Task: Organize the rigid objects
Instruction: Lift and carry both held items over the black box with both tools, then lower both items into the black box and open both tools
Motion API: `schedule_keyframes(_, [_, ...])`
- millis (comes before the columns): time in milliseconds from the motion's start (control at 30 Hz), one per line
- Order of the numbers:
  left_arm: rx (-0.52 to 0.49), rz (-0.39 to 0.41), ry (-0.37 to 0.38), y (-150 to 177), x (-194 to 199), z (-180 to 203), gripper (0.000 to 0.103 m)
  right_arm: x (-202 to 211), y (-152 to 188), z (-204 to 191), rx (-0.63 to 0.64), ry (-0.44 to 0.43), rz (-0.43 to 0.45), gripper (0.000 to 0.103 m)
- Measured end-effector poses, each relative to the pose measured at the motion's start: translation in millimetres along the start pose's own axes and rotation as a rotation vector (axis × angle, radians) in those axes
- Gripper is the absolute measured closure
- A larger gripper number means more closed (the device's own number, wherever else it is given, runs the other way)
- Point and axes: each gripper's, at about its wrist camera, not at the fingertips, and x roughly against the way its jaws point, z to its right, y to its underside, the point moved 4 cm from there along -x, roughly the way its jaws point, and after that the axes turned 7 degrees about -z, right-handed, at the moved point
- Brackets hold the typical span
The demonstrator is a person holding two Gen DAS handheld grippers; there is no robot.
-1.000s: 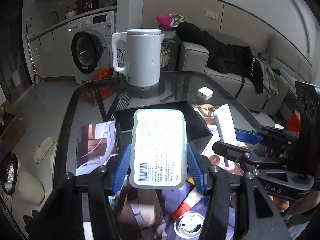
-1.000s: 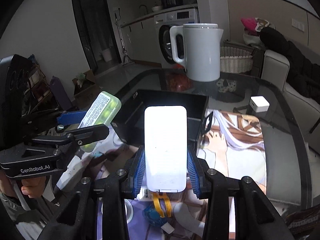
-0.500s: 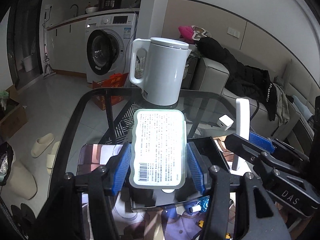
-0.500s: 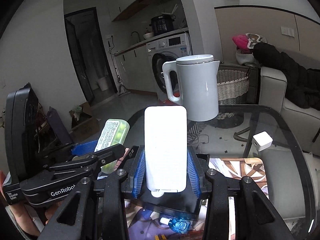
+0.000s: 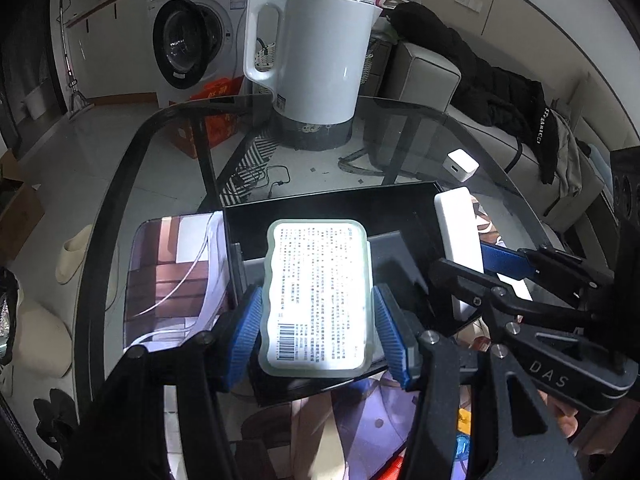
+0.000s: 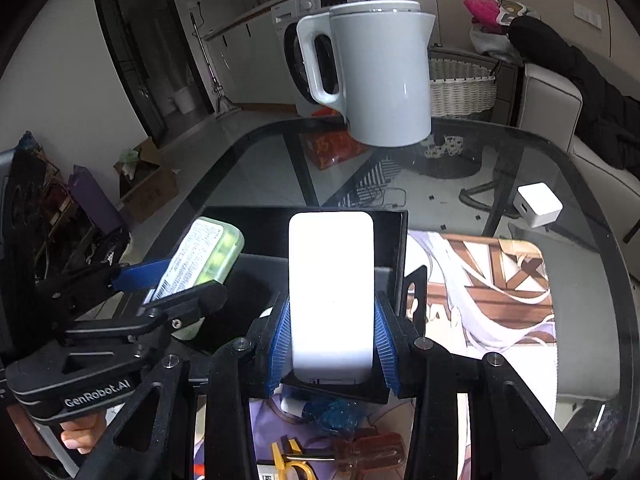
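Our left gripper [image 5: 318, 330] clamped on the gum tin [image 5: 318, 294], our right gripper [image 6: 331, 346] clamped on the white pack [image 6: 331, 294], both now lower and hanging over the black box [image 5: 320, 204], nearer the kettle [image 5: 316, 52] than a second ago, mat [image 6: 488, 292] beside the box.

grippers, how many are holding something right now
2. The left gripper is shut on a gum case over the black box. The right gripper is shut on a white power bank over the same box.
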Motion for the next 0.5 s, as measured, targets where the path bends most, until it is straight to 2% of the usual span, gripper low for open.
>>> schedule_keyframes(200, [-0.031, 0.005, -0.033, -1, 2, 6, 0.049, 2, 7, -7, 0.035, 0.000, -0.011, 0.061])
schedule_keyframes(333, [-0.024, 0.005, -0.007, -1, 5, 4, 0.048, 5, 8, -7, 0.028, -0.008, -0.004, 0.054])
schedule_keyframes(500, [-0.033, 0.044, 0.018, 0, 20, 7, 0.045, 12, 9, -7, 0.011, -0.037, 0.007, 0.054])
